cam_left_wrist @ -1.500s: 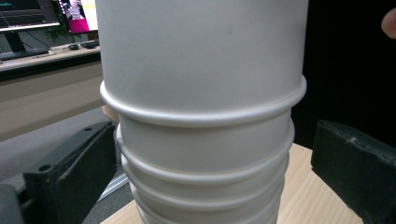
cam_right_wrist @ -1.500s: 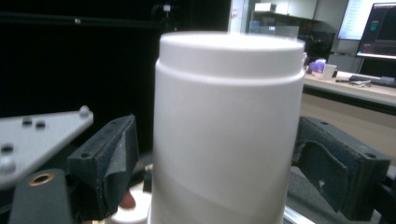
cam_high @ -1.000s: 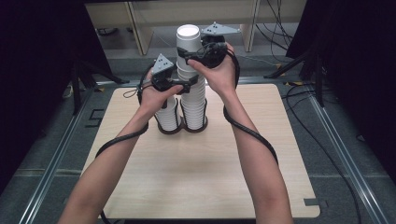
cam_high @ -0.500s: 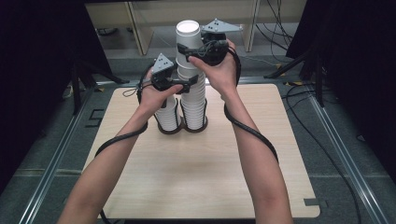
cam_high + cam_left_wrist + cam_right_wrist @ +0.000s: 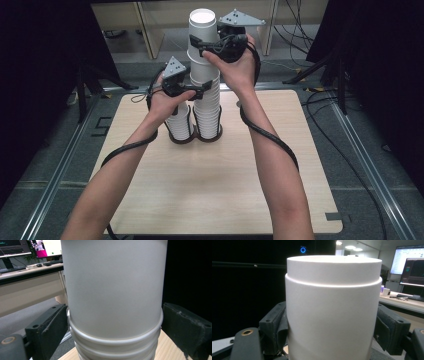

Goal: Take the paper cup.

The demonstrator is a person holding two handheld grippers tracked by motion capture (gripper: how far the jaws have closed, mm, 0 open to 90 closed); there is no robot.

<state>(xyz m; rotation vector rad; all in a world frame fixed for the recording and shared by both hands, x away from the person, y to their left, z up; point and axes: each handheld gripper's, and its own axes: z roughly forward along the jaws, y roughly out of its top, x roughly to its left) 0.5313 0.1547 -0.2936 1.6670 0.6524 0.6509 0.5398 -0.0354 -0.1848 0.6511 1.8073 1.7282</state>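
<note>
**Splitting the top cups off the tall stack**

Two stacks of white paper cups stand upside down on the wooden table (image 5: 150,200), touching, near its far middle. The tall stack (image 5: 207,107) is the right one, the short stack (image 5: 179,125) is left of it, partly behind the left hand.

Right gripper (image 5: 202,51) pinches the top cups (image 5: 202,35) from the side, high up. In the right gripper view both pads sit against the cup wall (image 5: 332,315), and two nested cups show at the top there. So it's probably carrying more than one.

Left gripper (image 5: 205,91) clamps the tall stack lower down, around mid height. In the left gripper view the pads press on the rolled rims (image 5: 115,340), just under the smooth wall of the cup above.

How I'd run the pull:
- Left holds the lower stack down and stays put. It's the anchor.
- Right lifts straight up along the stack axis. Any tilt wedges the nested cups.
- Light squeeze only on the right. Paper wall ovalises and grips the cup inside harder.
- If it sticks, twist slightly while lifting to break the seal.
- Watch the short stack: it touches the tall one, so a sideways shove tips it.
</note>
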